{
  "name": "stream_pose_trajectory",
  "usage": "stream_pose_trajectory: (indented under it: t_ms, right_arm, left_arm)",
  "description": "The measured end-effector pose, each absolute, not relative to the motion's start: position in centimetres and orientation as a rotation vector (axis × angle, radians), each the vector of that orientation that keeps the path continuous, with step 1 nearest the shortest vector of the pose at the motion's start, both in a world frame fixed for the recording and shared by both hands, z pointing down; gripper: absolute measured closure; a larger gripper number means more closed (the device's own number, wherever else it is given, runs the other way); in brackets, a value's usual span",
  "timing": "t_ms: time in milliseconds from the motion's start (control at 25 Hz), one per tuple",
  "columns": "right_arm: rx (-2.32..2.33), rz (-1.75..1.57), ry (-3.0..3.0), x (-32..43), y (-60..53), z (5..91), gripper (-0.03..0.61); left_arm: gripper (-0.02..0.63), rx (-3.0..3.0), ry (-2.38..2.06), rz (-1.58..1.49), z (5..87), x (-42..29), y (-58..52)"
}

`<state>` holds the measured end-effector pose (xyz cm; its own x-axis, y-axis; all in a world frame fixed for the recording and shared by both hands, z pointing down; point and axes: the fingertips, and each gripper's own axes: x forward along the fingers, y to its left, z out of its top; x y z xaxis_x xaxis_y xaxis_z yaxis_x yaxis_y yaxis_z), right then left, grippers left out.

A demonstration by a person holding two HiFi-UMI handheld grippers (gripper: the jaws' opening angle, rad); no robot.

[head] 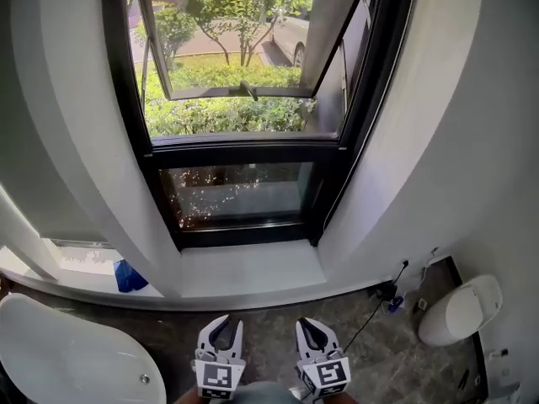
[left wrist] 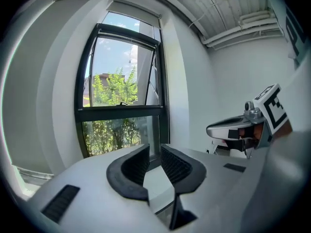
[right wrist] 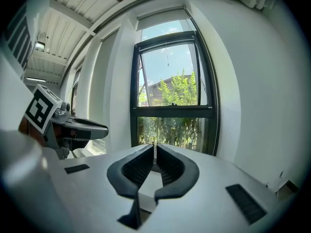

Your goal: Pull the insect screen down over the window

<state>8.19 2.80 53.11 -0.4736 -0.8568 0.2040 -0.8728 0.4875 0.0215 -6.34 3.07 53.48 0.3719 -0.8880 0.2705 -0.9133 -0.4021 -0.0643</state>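
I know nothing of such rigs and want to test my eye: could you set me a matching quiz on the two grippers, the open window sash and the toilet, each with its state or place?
Things:
1. left gripper
2. right gripper
3. upper sash
4. toilet

States or places:
A. low at the far right of the head view
B. jaws together, nothing between them
C. swung open outward
D. jaws slightly apart, nothing between them

Pairs: 1-D, 2-B, 3-C, 4-A
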Motion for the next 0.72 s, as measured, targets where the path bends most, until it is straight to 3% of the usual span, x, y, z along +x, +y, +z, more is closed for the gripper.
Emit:
stream_pose_trajectory:
  t_ms: [240, 480, 720]
  right_arm:
    - [1.494, 0.01, -2.532, 3.9, -4.2, 50.1, 0.561]
    - [1.436, -0.16, -2.554, 2.2, -9.5, 45.9, 0.483]
    - [1.309, -0.45, -2.532, 2.7, -16.9, 38.8, 0.363]
  left_arm:
    - [0.476, 2.614, -1.604, 0.326, 50.0, -10.5, -3.5]
    - [0.475, 2.684, -1.714, 0.304, 45.6, -14.3, -9.0]
    - [0.474, 2.726, -1.871, 0.345, 40.1, -16.9, -15.5]
